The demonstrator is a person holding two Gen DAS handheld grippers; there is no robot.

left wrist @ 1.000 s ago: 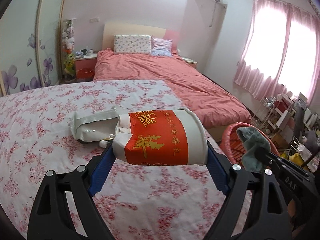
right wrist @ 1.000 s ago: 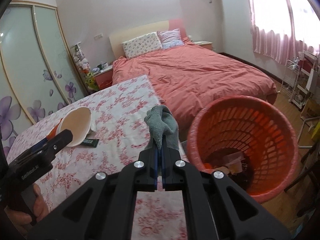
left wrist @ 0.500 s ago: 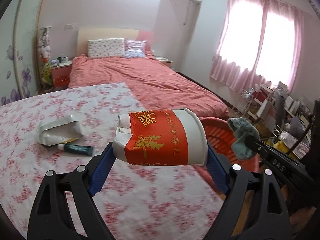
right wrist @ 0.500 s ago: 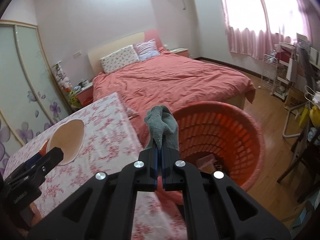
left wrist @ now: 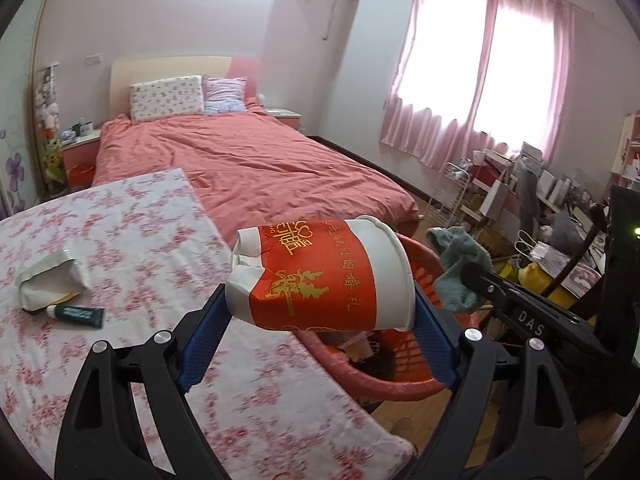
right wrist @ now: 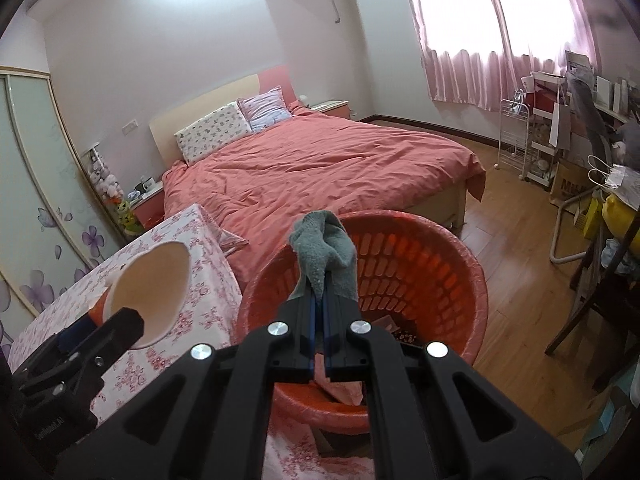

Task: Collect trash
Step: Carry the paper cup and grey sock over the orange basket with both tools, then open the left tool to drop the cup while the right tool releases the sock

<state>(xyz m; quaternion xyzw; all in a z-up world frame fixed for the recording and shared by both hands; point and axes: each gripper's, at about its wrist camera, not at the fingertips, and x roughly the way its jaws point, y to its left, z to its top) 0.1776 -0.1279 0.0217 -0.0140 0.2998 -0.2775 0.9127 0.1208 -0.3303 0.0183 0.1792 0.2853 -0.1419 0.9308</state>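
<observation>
Tools two, one cup [left wrist: 320,276], one sock [right wrist: 325,250], one basket [right wrist: 460,264]

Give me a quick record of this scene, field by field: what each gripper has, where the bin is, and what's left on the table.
left gripper: shut on paper cup, held sideways
right gripper: shut on grey sock, above the basket
trash bin: orange basket on the floor beside the table
left on floral tablecloth: crumpled white bag, small dark tube

Basket [left wrist: 404,384] contents mostly hidden.
</observation>
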